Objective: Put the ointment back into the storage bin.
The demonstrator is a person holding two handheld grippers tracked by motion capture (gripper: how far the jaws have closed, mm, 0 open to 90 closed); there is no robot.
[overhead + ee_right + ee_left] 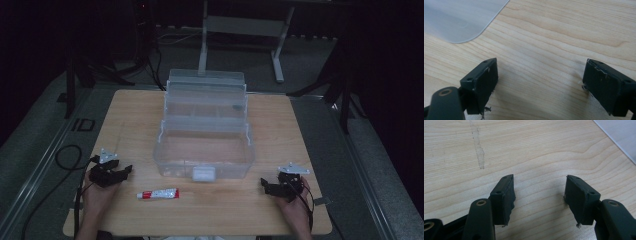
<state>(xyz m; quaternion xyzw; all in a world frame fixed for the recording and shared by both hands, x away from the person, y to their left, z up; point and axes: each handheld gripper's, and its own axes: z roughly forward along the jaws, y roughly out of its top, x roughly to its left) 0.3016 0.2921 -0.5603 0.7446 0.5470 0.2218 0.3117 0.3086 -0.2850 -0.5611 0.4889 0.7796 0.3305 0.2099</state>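
tube (158,194) on table (130,125) | grippers (539,192) (539,82) agape, apparently empty

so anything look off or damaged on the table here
Mostly tidy. The pads of the right claw look worn, with frayed bits hanging off their edges, and a pale scuff streak marks the wooden table. The toothpaste tube lies intact.

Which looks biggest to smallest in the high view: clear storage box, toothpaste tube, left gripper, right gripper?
1. clear storage box
2-3. left gripper and right gripper: look alike, not ranked
4. toothpaste tube, slimmer than either gripper
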